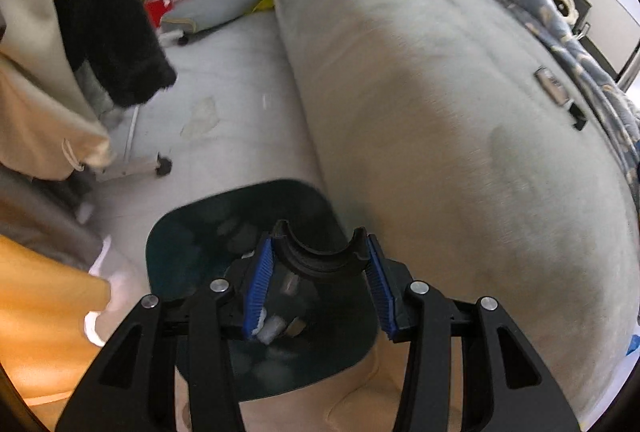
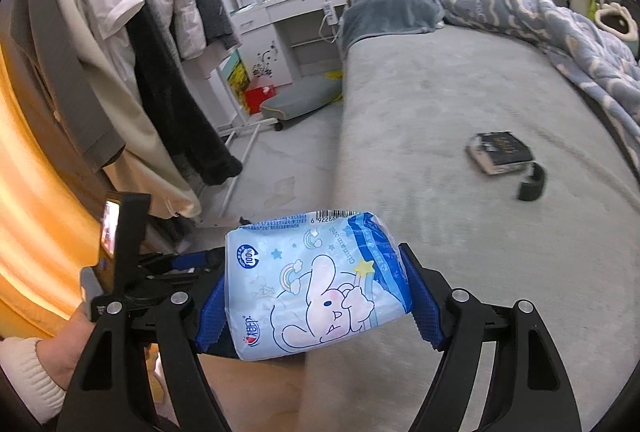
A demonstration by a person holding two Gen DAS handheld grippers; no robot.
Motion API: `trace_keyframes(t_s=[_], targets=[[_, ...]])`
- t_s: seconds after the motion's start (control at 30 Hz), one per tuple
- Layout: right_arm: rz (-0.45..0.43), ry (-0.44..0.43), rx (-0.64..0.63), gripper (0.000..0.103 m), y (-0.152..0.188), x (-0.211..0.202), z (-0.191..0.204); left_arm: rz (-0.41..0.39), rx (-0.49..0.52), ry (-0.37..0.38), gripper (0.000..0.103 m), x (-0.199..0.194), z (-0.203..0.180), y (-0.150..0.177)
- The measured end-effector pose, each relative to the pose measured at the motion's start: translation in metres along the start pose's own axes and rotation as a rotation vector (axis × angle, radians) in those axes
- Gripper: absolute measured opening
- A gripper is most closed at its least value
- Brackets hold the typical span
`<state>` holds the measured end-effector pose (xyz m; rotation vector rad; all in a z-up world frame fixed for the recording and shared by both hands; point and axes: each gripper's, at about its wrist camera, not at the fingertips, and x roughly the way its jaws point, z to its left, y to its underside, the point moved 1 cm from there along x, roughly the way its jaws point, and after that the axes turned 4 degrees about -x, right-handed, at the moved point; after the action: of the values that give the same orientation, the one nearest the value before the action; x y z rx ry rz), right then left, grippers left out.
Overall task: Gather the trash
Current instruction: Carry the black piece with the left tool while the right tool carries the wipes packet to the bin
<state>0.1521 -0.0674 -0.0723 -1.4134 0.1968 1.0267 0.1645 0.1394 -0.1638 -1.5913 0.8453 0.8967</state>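
Observation:
In the left wrist view my left gripper [image 1: 320, 252] is shut on a black curved half-ring piece [image 1: 320, 266], held between the blue pads [image 1: 260, 272]. It hangs right over a dark bin [image 1: 176, 228] on the floor beside the bed, with pale crumpled scraps [image 1: 272, 330] inside. In the right wrist view my right gripper [image 2: 312, 268] is shut on a light blue tissue pack [image 2: 316, 284] printed with a cartoon rabbit, over the bed's edge. A hand in a cream sleeve [image 2: 44, 356] shows at the lower left.
The grey bed [image 2: 440, 92] fills the right, with a dark book [image 2: 500, 152], a black curved strap [image 2: 532, 186] and a blue quilt [image 2: 560, 32] on it. A clothes rack with hanging coats [image 2: 152, 52] stands left. A white dressing table [image 2: 280, 12] and a floor cushion [image 2: 300, 100] lie beyond.

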Motion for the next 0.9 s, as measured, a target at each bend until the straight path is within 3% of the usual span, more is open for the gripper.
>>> trace_keyframes(t_s=[0.57, 0.67, 0.73, 0.8, 0.9], targets=[[0.094, -0.106, -0.056, 0.077, -0.014, 0.065, 0.079, 0.211, -0.066, -0.012, 0.053, 0.033, 0.072, 0.026], [0.119, -0.105, -0.056, 0.077, -0.014, 0.077, 0.085, 0.230, -0.071, -0.003, 0.060, 0.035, 0.083, 0.029], [0.139, -0.103, -0.054, 0.077, -0.013, 0.087, 0.088, 0.227, -0.072, -0.001, 0.072, 0.034, 0.089, 0.029], [0.153, -0.102, -0.053, 0.077, -0.011, 0.093, 0.090, 0.220, -0.074, 0.005, 0.078, 0.032, 0.096, 0.027], [0.176, -0.100, -0.054, 0.077, -0.009, 0.104, 0.094, 0.202, -0.089, 0.014, 0.080, 0.028, 0.108, 0.024]])
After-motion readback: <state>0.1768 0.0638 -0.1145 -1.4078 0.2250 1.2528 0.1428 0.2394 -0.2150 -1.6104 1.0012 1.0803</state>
